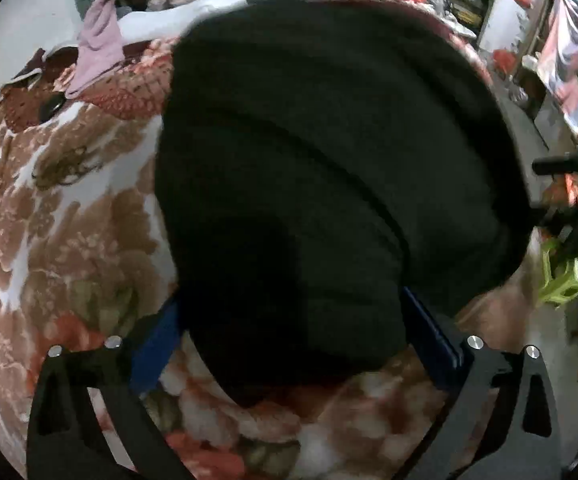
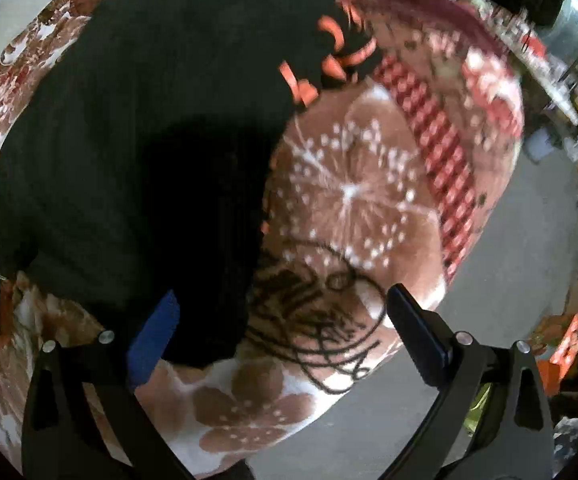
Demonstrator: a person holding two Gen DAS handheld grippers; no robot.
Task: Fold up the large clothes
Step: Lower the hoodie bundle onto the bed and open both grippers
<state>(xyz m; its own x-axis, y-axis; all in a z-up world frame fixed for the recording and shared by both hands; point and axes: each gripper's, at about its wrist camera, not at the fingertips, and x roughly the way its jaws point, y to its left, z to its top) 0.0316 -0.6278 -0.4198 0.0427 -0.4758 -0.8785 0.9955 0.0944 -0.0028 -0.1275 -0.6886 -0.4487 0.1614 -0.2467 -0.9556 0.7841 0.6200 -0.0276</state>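
Note:
A large black garment (image 1: 321,152) lies folded on a bed with a brown, red and white flowered blanket (image 1: 69,208). My left gripper (image 1: 293,340) is open, its blue-padded fingers (image 1: 157,344) straddling the garment's near edge, which bulges between them. In the right wrist view the same garment (image 2: 137,128) fills the left half and shows orange lettering (image 2: 321,68) at its far edge. My right gripper (image 2: 281,328) is open, its left finger (image 2: 153,332) against the garment's near corner and its right finger (image 2: 421,332) over the blanket's edge. The right gripper (image 1: 569,232) also shows at the right edge of the left wrist view.
Loose pink and white clothes (image 1: 105,40) are piled at the far end of the bed. The blanket (image 2: 353,200) ends at the bed's right edge above a grey floor (image 2: 509,280). Cluttered shelves (image 1: 469,0) and hanging cloth stand beyond the bed.

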